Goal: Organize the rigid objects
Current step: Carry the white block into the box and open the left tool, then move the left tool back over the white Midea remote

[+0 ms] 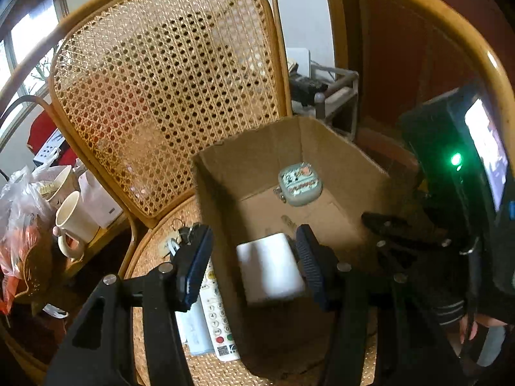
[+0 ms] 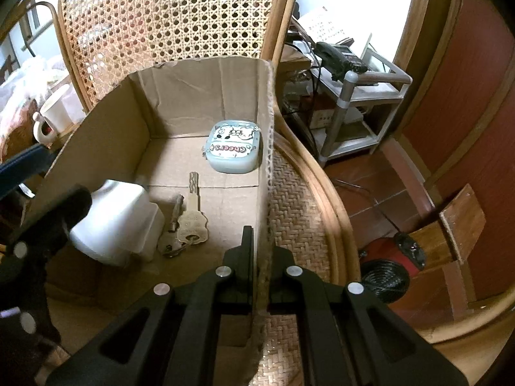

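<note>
An open cardboard box [image 1: 325, 157] stands on a rattan chair seat [image 2: 299, 212]. Inside it lie a pale green "Cheers" case [image 2: 233, 149], also visible from the left wrist [image 1: 300, 184], two keys [image 2: 190, 222] and a white block [image 2: 116, 222], which is blurred. My left gripper [image 1: 254, 265] is open and straddles the box's left wall. The white block [image 1: 270, 270] rests against its inner finger, and the outer finger is outside the box. My right gripper [image 2: 262, 247] is shut on the box's right wall.
On the seat left of the box are a white remote control [image 1: 214, 308] and a key bunch [image 1: 180, 238]. Further left stand a white mug [image 1: 75, 222] and a plastic bag [image 1: 19, 218]. A metal rack with a telephone [image 2: 341, 54] is to the right.
</note>
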A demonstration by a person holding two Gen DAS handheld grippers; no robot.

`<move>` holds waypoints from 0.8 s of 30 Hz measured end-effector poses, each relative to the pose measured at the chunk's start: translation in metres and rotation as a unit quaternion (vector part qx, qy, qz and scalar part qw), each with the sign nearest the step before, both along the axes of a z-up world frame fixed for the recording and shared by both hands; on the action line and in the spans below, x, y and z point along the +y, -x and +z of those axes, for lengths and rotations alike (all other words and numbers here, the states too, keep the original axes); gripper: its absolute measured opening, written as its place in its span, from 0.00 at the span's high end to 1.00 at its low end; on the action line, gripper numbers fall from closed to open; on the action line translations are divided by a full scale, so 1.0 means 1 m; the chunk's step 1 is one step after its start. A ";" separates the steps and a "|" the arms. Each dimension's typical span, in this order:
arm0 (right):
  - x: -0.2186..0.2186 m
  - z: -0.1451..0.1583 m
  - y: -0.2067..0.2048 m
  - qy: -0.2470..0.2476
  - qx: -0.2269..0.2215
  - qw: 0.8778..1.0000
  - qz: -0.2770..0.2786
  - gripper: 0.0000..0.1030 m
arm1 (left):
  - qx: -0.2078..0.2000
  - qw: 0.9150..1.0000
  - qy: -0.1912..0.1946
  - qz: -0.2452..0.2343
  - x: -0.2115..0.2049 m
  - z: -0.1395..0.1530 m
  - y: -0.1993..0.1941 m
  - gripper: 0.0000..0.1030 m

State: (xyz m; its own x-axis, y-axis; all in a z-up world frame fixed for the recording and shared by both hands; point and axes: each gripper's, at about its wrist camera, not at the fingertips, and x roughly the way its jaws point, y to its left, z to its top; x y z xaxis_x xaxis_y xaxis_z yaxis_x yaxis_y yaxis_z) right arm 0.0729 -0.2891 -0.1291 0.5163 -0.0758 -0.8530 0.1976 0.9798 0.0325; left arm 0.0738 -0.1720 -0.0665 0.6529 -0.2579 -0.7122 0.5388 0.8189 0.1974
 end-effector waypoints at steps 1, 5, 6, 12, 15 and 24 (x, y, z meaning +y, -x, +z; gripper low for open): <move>-0.001 -0.001 0.000 -0.002 0.002 1.000 0.000 0.93 | 0.002 1.000 0.005 0.003 0.002 0.002 -0.001 0.44; -0.003 -0.002 0.000 -0.012 0.003 1.000 -0.003 0.93 | -0.004 1.000 0.012 0.022 0.012 0.008 -0.006 0.33; -0.004 -0.002 0.000 -0.012 0.003 1.000 -0.003 0.93 | -0.005 1.000 0.014 0.026 0.015 0.009 -0.008 0.25; -0.004 -0.001 0.000 -0.011 0.003 1.000 -0.002 0.94 | -0.027 0.997 0.029 0.066 0.040 0.018 -0.011 0.02; -0.005 -0.001 0.000 -0.009 0.004 1.000 0.000 0.94 | -0.024 0.996 0.027 0.076 0.054 0.019 -0.016 0.01; -0.004 0.000 0.000 -0.004 0.006 1.000 0.002 0.94 | 0.018 0.984 0.076 0.158 0.119 0.014 -0.047 0.01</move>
